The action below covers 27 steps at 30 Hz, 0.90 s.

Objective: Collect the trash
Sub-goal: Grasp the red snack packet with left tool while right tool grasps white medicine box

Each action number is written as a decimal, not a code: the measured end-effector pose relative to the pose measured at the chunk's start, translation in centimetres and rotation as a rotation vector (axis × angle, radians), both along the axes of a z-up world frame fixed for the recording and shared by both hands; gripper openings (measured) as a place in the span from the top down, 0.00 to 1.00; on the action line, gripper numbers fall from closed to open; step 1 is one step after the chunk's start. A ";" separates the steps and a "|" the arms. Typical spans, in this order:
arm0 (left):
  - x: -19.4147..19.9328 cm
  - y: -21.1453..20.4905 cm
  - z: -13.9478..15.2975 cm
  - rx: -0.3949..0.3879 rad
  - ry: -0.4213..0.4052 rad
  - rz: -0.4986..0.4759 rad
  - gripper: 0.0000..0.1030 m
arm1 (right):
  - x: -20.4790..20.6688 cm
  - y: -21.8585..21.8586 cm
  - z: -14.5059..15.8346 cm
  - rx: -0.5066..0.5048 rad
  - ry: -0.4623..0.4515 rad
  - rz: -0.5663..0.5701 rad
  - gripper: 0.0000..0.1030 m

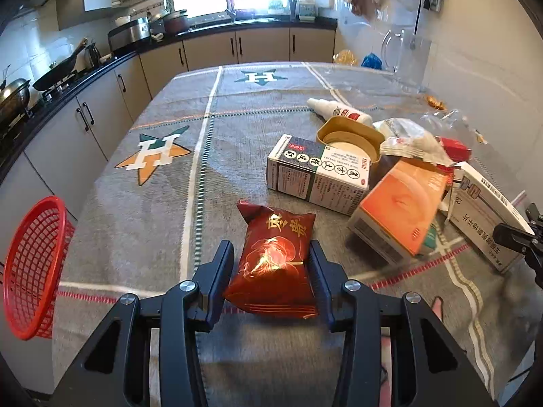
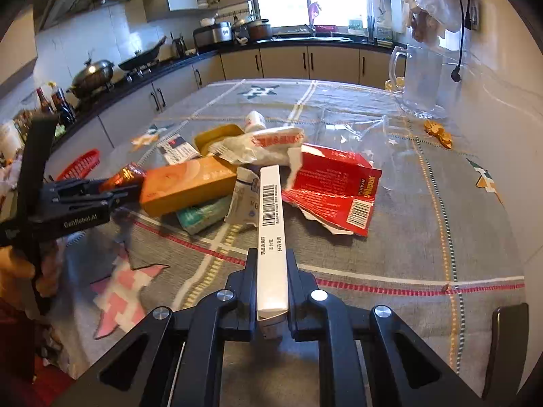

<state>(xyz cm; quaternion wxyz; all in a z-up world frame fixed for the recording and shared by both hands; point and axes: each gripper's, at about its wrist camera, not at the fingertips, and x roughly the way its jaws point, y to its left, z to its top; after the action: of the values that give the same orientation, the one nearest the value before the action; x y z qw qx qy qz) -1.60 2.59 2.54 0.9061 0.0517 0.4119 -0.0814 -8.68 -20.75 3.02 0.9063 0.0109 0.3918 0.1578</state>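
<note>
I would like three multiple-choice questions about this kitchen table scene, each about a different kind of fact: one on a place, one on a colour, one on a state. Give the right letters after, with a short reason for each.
1. Where is the red basket?
A. at the table's left edge
B. on the far counter by the window
C. on top of the orange box

2. What colour is the snack bag between the left gripper's fingers?
A. green
B. dark red with gold
C. white

3. What is the state of the right gripper?
A. open above the table
B. shut on nothing
C. shut on the white box

Answers: 1 A, the basket hangs at the left edge of the tablecloth in the left wrist view. 2 B, the bag is dark red with gold print. 3 C, both fingers press the sides of the long white barcode box.
</note>
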 end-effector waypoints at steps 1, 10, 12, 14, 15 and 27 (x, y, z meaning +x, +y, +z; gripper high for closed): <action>-0.5 0.3 0.2 -0.008 -0.009 0.011 0.58 | -0.2 -0.1 0.2 0.015 -0.006 -0.002 0.86; -3.3 1.2 1.7 -0.034 -0.092 0.069 0.58 | -2.5 0.6 3.0 0.120 -0.124 -0.074 0.86; -3.6 1.1 1.7 -0.030 -0.099 0.073 0.58 | -2.4 1.1 3.1 0.136 -0.128 -0.070 0.86; -3.8 1.1 1.7 -0.025 -0.103 0.074 0.58 | -2.4 1.8 3.0 0.142 -0.121 -0.059 0.86; -3.9 1.1 1.7 -0.025 -0.104 0.074 0.58 | -2.4 2.2 2.9 0.142 -0.117 -0.051 0.86; -4.1 1.1 1.5 0.002 -0.114 0.081 0.58 | -1.7 5.1 2.6 0.125 -0.093 0.020 0.86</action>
<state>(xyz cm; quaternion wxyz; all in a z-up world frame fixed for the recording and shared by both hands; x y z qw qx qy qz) -5.74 3.73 4.07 0.9306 0.0403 0.3615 -0.0410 -10.42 -15.66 5.59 0.9194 0.0559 0.3389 0.1914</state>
